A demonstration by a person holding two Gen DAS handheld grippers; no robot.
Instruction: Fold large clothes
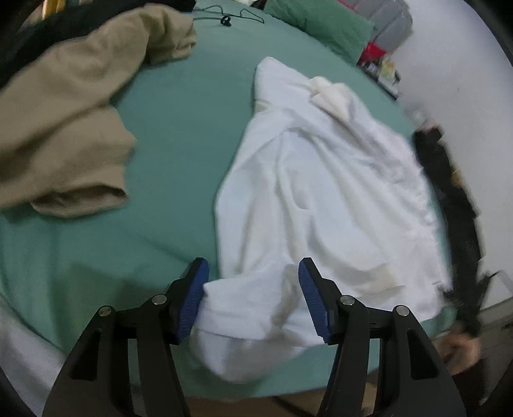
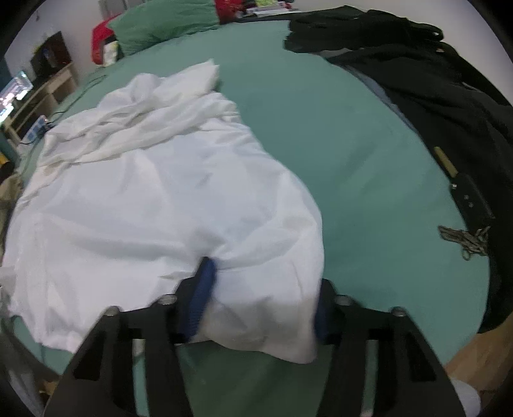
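A large white garment [image 1: 320, 192] lies spread on a green bed sheet [image 1: 179, 128], its collar toward the far side. My left gripper [image 1: 253, 279] is open, its blue pads on either side of the garment's near cuff end, which hangs over the bed edge. In the right wrist view the same white garment [image 2: 144, 199] lies crumpled to the left. My right gripper [image 2: 263, 288] is open, its jaws wide around the garment's near corner; cloth drapes over the right fingertip and hides it.
A beige garment [image 1: 70, 122] lies bunched at the left of the bed. Black clothes [image 2: 433, 96] and a metal chain [image 2: 465, 239] lie along the right. A green pillow [image 2: 163, 22] sits at the head. A black cable [image 1: 224, 17] lies far back.
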